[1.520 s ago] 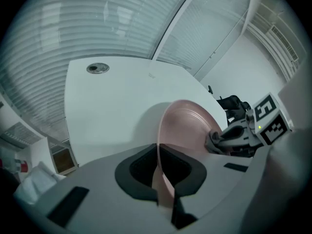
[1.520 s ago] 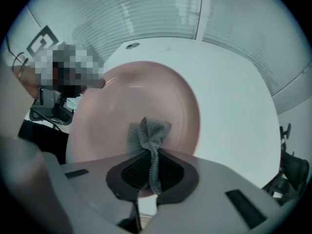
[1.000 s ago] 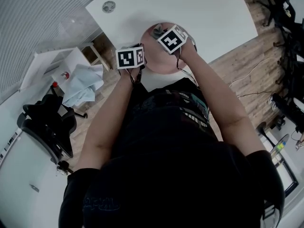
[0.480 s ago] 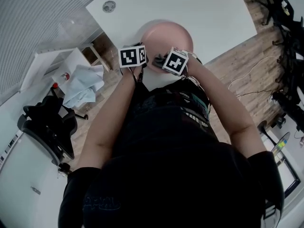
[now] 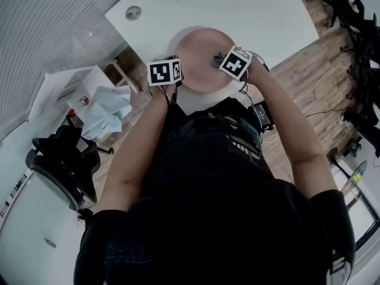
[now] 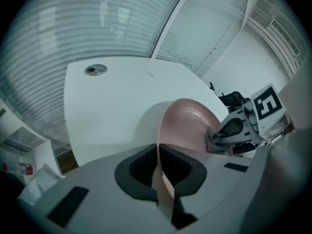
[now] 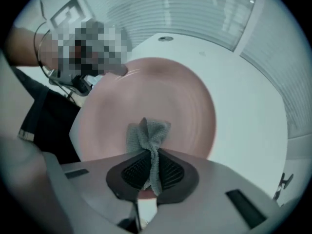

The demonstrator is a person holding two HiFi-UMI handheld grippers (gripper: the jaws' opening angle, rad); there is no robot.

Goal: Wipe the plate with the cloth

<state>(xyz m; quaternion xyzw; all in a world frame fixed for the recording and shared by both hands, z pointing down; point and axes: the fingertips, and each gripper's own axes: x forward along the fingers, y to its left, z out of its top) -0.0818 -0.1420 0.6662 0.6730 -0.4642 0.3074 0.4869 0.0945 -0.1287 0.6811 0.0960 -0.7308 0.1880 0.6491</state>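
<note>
Bearing pink plate (image 5: 199,55), white table (image 5: 237,10), wooden floor (image 5: 309,64)

Ahead of both: desk (image 7: 243,106) bare and open, wide passage. Only fixture a small round grommet (image 6: 95,70), well beyond the left hand-held gripper (image 6: 161,177).

Between the two: pink plate (image 7: 165,91) fills the gap, rim clamped in the left jaws. Right hand-held gripper (image 7: 150,172) is over its face, jaws pinching the cloth (image 7: 148,133).

Behind both: person's torso (image 5: 219,159) closes the near side.
</note>
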